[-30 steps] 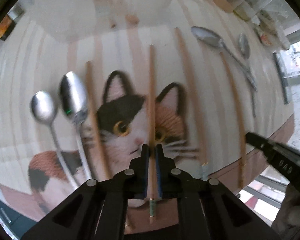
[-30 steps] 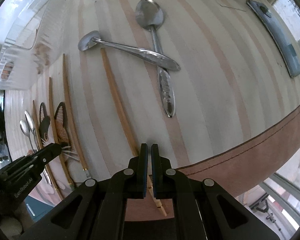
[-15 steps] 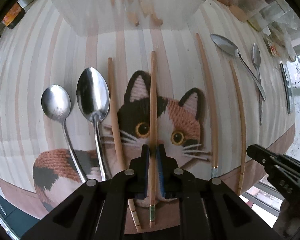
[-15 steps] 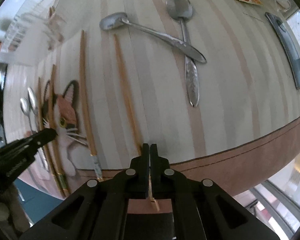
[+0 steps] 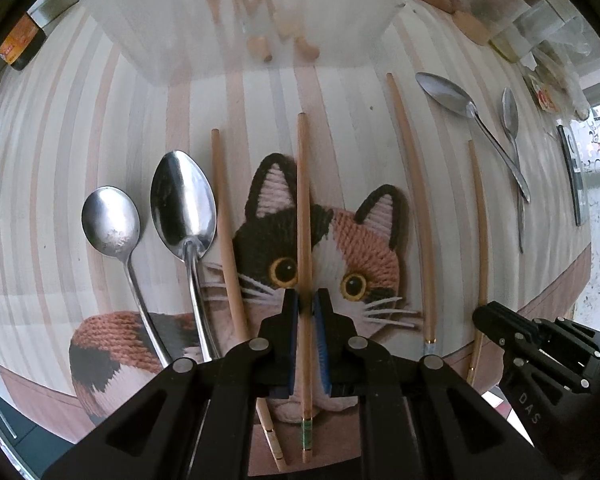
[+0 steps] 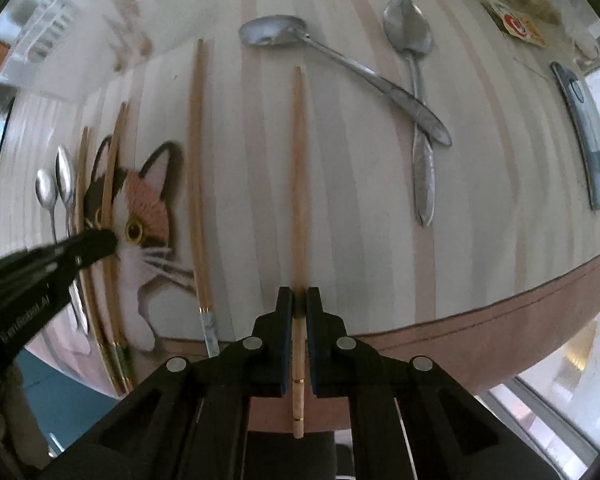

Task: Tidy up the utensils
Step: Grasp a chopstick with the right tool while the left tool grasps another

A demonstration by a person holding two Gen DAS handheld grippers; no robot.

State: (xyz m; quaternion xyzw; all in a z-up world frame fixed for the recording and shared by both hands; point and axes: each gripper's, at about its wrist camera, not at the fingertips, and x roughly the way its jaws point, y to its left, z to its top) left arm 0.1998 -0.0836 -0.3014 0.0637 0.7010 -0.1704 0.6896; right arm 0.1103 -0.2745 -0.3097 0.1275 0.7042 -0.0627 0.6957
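The jaws of the left gripper [image 5: 307, 300] are closed narrowly on a chopstick [image 5: 303, 208]; those of the right gripper [image 6: 299, 296] are closed narrowly on a second chopstick [image 6: 298, 168], having just opened slightly without releasing it. Both gripped sticks are seen to run from the near edge of the table [image 6: 500, 208] toward its far edge, their banded ends projecting past the near edge. The left stick is laid across a cat mat [image 5: 364, 240], with another chopstick [image 5: 226, 232] just beside it toward the left edge. Two spoons [image 5: 182, 204] are noted beyond that one, bowls toward the far edge, handles on the mat. Between the two gripped sticks a fourth chopstick [image 6: 196, 168] is seen. Toward the right edge two crossed spoons [image 6: 410, 36] are recorded, touching at the handles. A clear container [image 5: 252, 12] is placed at the far edge, with wooden items visible through it.
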